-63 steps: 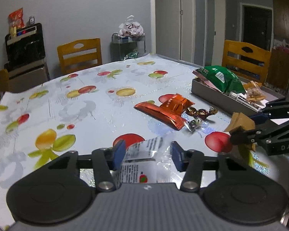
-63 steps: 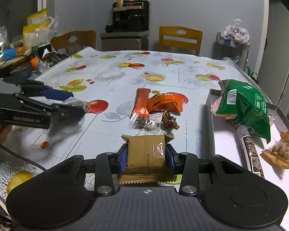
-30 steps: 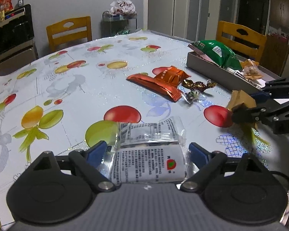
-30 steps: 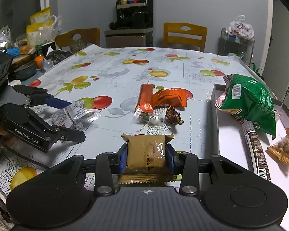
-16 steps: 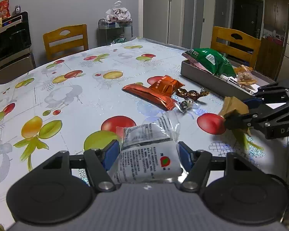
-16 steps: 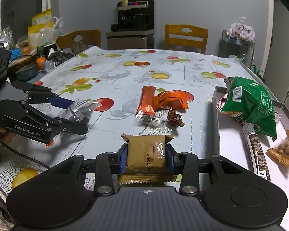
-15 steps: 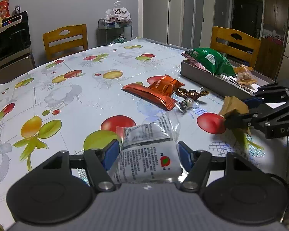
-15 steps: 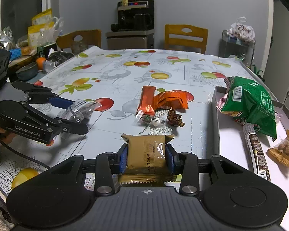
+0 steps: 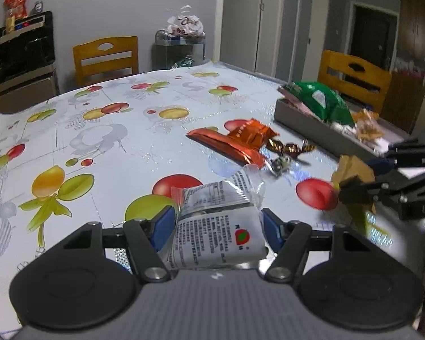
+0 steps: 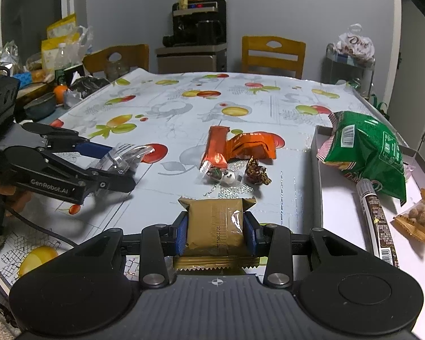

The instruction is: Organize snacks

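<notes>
Two snack packets are held above the worktop (image 10: 161,113).
A clear packet (image 9: 216,228) is clamped by the left gripper (image 9: 217,225) jaws, a gold packet (image 10: 215,228) (crimped ends) by the right gripper (image 10: 216,229) jaws.

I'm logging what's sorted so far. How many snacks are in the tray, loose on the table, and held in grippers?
In the tray: 3 (green bag, dark stick, nut pouch)
Loose on table: 4 (two orange packs, two candies)
Held: 2 (gold packet, clear packet)
Total: 9
</notes>
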Available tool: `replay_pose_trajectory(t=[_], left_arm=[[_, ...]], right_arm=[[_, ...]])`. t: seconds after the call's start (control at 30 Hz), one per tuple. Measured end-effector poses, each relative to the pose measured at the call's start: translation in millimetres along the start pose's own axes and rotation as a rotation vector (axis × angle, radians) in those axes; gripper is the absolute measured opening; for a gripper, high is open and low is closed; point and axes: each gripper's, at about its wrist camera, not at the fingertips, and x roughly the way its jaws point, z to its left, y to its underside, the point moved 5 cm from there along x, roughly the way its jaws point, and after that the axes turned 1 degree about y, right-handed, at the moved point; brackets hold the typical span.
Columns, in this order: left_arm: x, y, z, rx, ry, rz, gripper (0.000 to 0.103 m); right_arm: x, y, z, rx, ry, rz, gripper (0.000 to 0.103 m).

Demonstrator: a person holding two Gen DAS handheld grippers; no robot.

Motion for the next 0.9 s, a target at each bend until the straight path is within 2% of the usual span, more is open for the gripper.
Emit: replay_pose_trajectory(t=[0.07, 0.13, 0.37, 0.4, 0.5, 0.7, 0.9], left_arm=[[-2.5, -1.7, 8.2, -0.072, 0.029, -0.014, 0.061], [-5.9, -3.1, 13.7, -0.100, 0.033, -0.021, 0.060], [-18.2, -12.6, 9.7, -0.067, 0.023, -0.051, 0.056], [-19.3, -13.7, 8.4, -0.061, 0.024, -0.054, 0.046], [-21.4, -17.1, 5.5, -0.048, 0.028, -0.061, 0.032], [-20.3, -19.1, 7.7, -0.040, -0.006, -0.061, 0.031], [-29.0, -30.5, 34.2, -0.122, -0.053, -0.098, 0.031]], right_arm=[[-1.9, 0.0, -0.7, -0.001, 0.001, -0.004, 0.041], [-3.2, 0.2, -1.7, 0.001, 0.005, -0.006, 0.041], [-5.4, -2.6, -3.2, 0.003, 0.006, -0.015, 0.041], [-5.9, -3.0, -3.1, 0.002, 0.005, -0.019, 0.041], [-6.8, -3.6, -4.4, 0.003, 0.006, -0.022, 0.041], [-7.6, -3.5, -4.8, 0.004, 0.009, -0.021, 0.041], [-8.4, -1.7, -8.1, 0.011, 0.011, -0.020, 0.041]])
